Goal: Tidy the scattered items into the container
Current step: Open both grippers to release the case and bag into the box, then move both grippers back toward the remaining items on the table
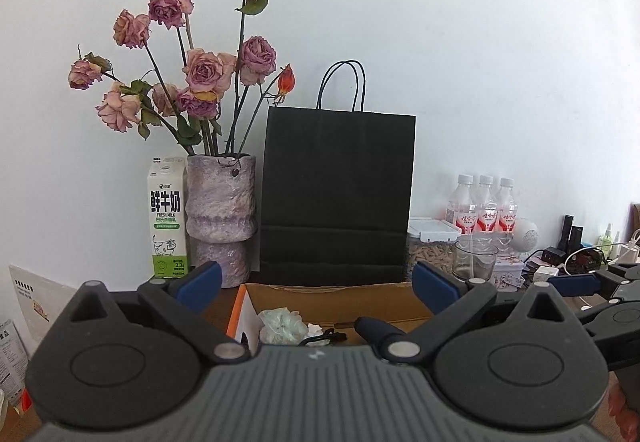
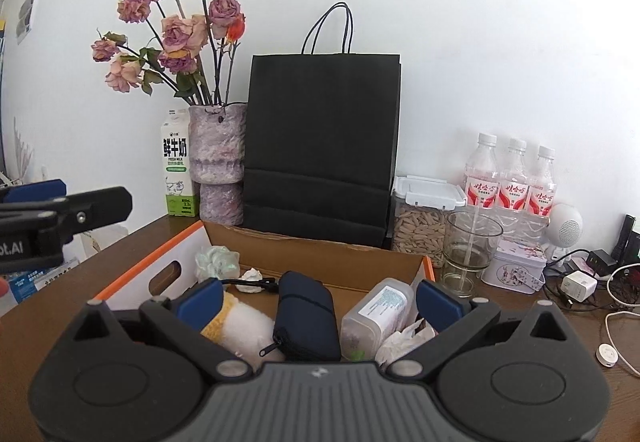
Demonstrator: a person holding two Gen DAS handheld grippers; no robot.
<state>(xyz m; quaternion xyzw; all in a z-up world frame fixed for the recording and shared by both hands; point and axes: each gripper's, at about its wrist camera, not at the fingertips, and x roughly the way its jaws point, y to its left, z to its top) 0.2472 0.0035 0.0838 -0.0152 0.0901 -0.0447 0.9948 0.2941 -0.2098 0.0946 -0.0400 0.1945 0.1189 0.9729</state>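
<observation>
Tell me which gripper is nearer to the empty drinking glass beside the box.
Right. The right gripper hangs open over the cardboard box, with the glass just beyond the box's right end. The left gripper, also open, sits over the box's far left end.

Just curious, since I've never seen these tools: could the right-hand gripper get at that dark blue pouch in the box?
Probably yes. The right gripper is open right above the dark blue pouch, which lies uncovered in the open-topped cardboard box.
</observation>
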